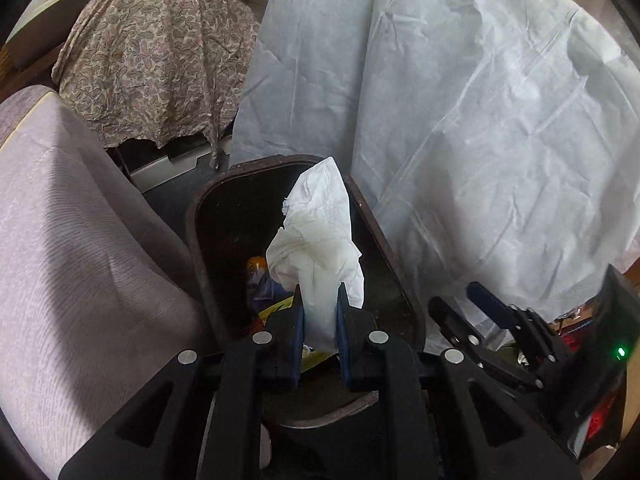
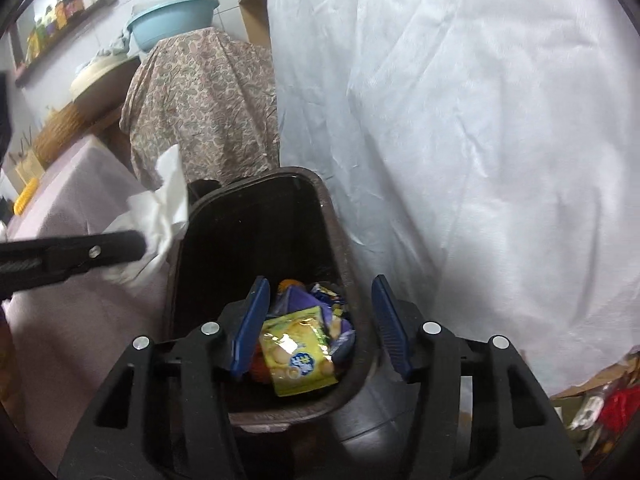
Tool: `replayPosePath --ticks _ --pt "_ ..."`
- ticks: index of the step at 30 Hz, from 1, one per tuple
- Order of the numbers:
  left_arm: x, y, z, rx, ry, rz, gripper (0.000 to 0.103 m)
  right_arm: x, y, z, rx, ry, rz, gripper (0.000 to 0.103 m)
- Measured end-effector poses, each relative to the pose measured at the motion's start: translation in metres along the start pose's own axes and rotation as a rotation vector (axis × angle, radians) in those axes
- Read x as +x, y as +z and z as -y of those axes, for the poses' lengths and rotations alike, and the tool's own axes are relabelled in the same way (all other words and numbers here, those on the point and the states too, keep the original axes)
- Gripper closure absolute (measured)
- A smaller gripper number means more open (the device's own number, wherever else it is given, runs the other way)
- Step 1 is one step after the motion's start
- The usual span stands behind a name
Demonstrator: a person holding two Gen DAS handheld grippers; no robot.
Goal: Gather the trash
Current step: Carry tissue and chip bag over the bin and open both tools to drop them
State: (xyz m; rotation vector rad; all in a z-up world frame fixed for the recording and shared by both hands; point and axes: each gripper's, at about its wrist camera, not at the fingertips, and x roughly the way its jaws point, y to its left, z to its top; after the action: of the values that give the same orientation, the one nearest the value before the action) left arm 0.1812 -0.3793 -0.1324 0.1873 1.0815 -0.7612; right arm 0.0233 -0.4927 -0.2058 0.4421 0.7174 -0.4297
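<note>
My left gripper (image 1: 319,292) is shut on a crumpled white tissue (image 1: 316,236) and holds it over the open dark brown trash bin (image 1: 200,216). From the right wrist view the left gripper (image 2: 140,246) and tissue (image 2: 164,200) show at the bin's left rim. My right gripper (image 2: 320,292) is open and empty, just above the bin (image 2: 320,188). Inside the bin lie a yellow snack wrapper (image 2: 298,350) and other coloured wrappers (image 2: 324,296). The right gripper (image 1: 460,300) shows at the right in the left wrist view.
A large white sheet (image 1: 460,100) hangs behind and right of the bin. A paisley cloth (image 1: 156,60) covers something behind it. A lilac-covered surface (image 1: 72,240) is on the left. A blue basin (image 2: 172,20) and shelves stand farther back. Red clutter (image 2: 616,404) lies at the lower right.
</note>
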Motion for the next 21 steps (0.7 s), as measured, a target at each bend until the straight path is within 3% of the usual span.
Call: replayPosePath --ticks 2,4,6,9,15,18,21 --pt "0.004 0.001 0.001 0.003 0.003 -0.006 0.087 -0.005 0.0 0.001 -0.012 -0.006 0.008 0.049" --pt "0.007 0.002 0.003 0.014 0.017 0.0 0.08 -0.009 0.001 0.002 -0.018 -0.011 0.016 0.048" --pt "0.007 0.001 0.003 0.021 0.031 0.0 0.064 -0.011 0.002 0.001 -0.023 -0.018 0.022 0.048" --pt "0.002 0.003 0.003 0.018 0.04 0.021 0.049 -0.015 0.004 -0.001 -0.034 -0.019 0.031 0.047" --pt "-0.033 0.004 0.009 0.043 0.053 0.114 0.025 -0.021 0.006 -0.007 -0.048 -0.025 0.042 0.041" --pt "-0.054 0.001 0.011 0.055 0.042 0.159 0.019 -0.024 0.006 -0.011 -0.043 -0.006 0.042 0.032" --pt "-0.077 -0.005 0.009 0.062 0.015 0.194 0.011 -0.03 0.008 -0.02 -0.046 0.024 0.054 0.031"
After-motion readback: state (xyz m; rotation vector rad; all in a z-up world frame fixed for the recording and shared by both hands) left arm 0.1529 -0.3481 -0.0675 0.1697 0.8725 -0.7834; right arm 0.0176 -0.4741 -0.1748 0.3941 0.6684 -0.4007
